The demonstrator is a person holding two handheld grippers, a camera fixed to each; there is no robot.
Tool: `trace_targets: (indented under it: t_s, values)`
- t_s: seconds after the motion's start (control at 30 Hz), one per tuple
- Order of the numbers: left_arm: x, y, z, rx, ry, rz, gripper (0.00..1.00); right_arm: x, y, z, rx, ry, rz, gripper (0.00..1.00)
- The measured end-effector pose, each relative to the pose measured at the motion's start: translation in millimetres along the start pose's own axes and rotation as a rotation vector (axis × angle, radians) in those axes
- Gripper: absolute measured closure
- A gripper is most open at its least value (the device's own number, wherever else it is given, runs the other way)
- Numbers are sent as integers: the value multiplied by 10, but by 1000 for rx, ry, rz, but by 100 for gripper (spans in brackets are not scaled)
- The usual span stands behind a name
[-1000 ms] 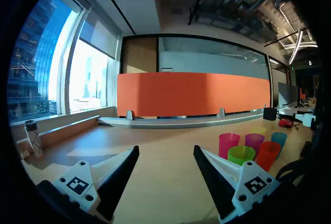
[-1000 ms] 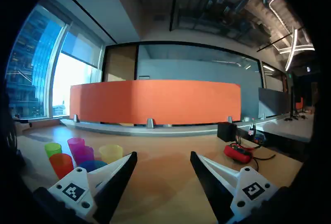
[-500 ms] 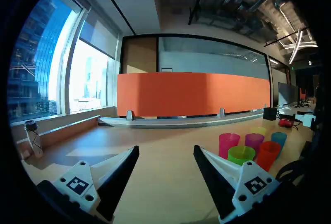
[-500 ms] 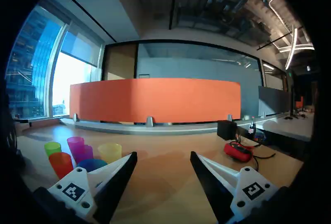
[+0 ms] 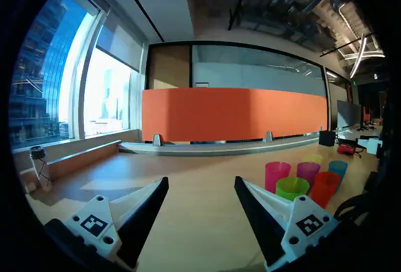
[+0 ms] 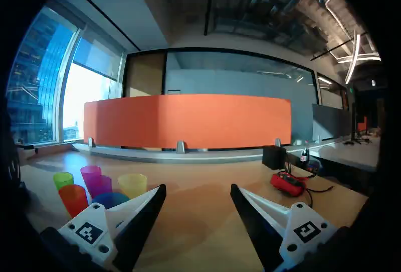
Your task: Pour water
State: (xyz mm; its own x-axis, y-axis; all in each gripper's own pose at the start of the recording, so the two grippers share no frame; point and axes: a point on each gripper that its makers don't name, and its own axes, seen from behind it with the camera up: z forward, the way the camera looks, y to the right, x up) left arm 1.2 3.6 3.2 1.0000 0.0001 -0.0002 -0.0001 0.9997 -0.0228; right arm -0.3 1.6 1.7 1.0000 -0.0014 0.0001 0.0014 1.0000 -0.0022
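Several coloured plastic cups stand grouped on the wooden desk. In the left gripper view they are at the right: a pink cup (image 5: 276,173), a green cup (image 5: 291,187), a purple cup (image 5: 308,171), an orange cup (image 5: 325,187), a blue cup (image 5: 338,169). My left gripper (image 5: 200,187) is open, its fingers empty, left of the cups. In the right gripper view the same group sits at the lower left: green cup (image 6: 63,179), orange cup (image 6: 74,197), yellow cup (image 6: 132,185). My right gripper (image 6: 198,194) is open and empty, to the right of them. A clear water bottle (image 5: 39,166) stands by the window at the far left.
An orange divider panel (image 5: 230,114) runs along the desk's far edge. A red case (image 6: 285,183) with a cable and a black box (image 6: 274,158) lie at the right in the right gripper view. A small dark bottle (image 6: 304,157) stands behind them. Windows line the left wall.
The right gripper's view has shifted slightly, so the cups and divider sit a little higher. The left gripper has barely moved. Both grippers stay open.
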Motion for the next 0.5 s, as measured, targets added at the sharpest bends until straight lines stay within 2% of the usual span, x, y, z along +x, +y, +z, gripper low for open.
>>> trace_targets:
  t_s: [0.5]
  values:
    - [1,-5,1,0,0,0,2,-1,10,4,0,0,0,1]
